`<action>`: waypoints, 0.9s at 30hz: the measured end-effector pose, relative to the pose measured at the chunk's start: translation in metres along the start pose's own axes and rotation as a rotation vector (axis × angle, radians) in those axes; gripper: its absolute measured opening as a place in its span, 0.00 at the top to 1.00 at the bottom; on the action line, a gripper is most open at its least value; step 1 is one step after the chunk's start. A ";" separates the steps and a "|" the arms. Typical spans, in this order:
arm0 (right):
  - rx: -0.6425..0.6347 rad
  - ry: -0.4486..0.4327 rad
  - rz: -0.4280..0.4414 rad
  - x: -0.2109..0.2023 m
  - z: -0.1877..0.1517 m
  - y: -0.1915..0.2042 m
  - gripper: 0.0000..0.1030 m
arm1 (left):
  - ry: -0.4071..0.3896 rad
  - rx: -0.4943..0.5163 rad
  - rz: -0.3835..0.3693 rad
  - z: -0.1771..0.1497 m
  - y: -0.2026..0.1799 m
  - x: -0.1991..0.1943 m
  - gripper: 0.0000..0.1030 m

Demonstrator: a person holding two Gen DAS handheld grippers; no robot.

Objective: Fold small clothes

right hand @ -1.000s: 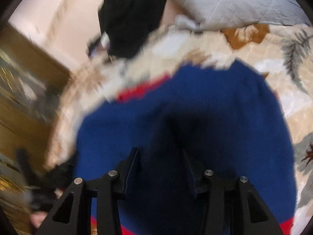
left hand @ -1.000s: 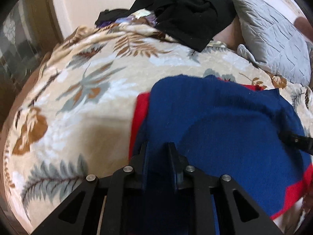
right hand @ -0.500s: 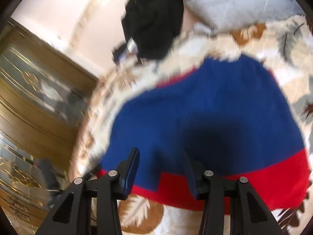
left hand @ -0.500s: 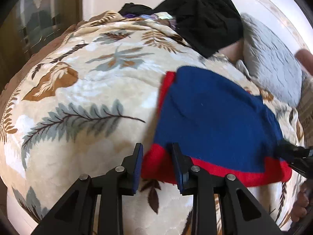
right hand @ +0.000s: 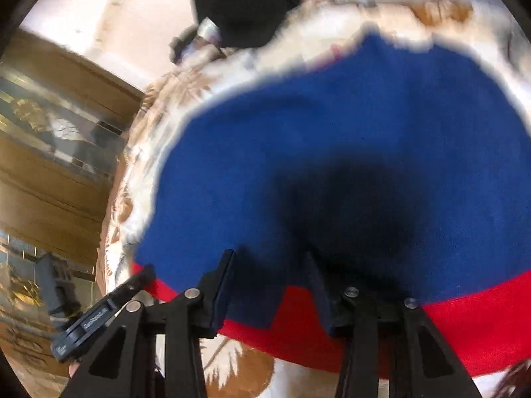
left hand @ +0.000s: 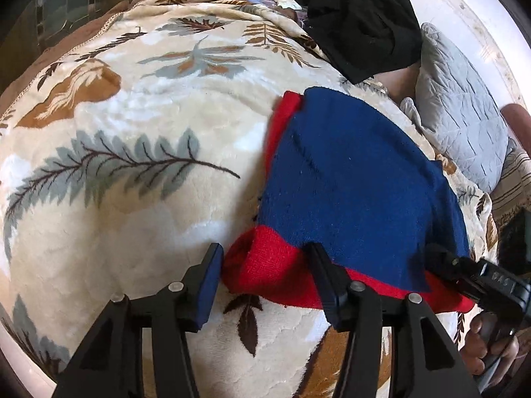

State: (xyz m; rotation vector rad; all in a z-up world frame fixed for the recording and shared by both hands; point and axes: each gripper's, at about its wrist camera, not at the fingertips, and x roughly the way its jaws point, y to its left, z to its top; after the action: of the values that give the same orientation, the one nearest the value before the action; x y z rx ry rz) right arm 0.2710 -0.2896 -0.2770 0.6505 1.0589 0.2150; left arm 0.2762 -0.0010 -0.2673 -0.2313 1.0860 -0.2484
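A small blue knit garment with red trim (left hand: 351, 192) lies folded flat on a cream leaf-print blanket (left hand: 139, 139). My left gripper (left hand: 265, 265) is open, its fingers on either side of the garment's red near-left corner, not pinching it. My right gripper (right hand: 268, 275) is open over the near red hem of the same garment (right hand: 332, 152), which fills the blurred right wrist view. The right gripper's tip also shows at the right edge of the left wrist view (left hand: 464, 272); the left gripper's tip shows at the left of the right wrist view (right hand: 109, 311).
A heap of black clothes (left hand: 361, 20) lies at the far end of the bed. A grey quilted pillow (left hand: 461, 122) lies at the far right. A wooden cabinet with glass panels (right hand: 49, 152) stands beside the bed.
The garment was laid flat on the blanket. My left gripper let go of it and opened wide. Both grippers pulled back to the near red hem.
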 end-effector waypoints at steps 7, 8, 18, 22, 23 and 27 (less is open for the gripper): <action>0.018 -0.036 0.013 -0.010 0.002 -0.002 0.55 | -0.065 0.000 -0.063 0.001 -0.010 0.006 0.61; 0.037 -0.023 0.020 -0.007 0.001 -0.006 0.55 | -0.071 -0.003 -0.081 0.001 -0.012 0.008 0.64; 0.020 -0.081 0.051 -0.016 0.004 -0.004 0.57 | -0.110 -0.087 -0.169 0.006 -0.015 0.020 0.55; 0.034 -0.111 0.030 -0.019 0.008 -0.011 0.63 | -0.139 -0.054 -0.155 0.005 -0.021 0.020 0.70; 0.043 -0.088 0.019 -0.013 0.008 -0.014 0.63 | -0.146 -0.041 -0.157 0.006 -0.023 0.019 0.71; 0.039 -0.036 0.019 -0.005 0.009 -0.013 0.68 | -0.179 0.008 -0.148 0.009 -0.032 0.014 0.76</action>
State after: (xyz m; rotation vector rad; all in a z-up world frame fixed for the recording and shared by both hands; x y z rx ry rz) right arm 0.2740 -0.3061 -0.2781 0.6974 1.0244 0.1992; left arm 0.2875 -0.0347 -0.2651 -0.3215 0.8917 -0.3572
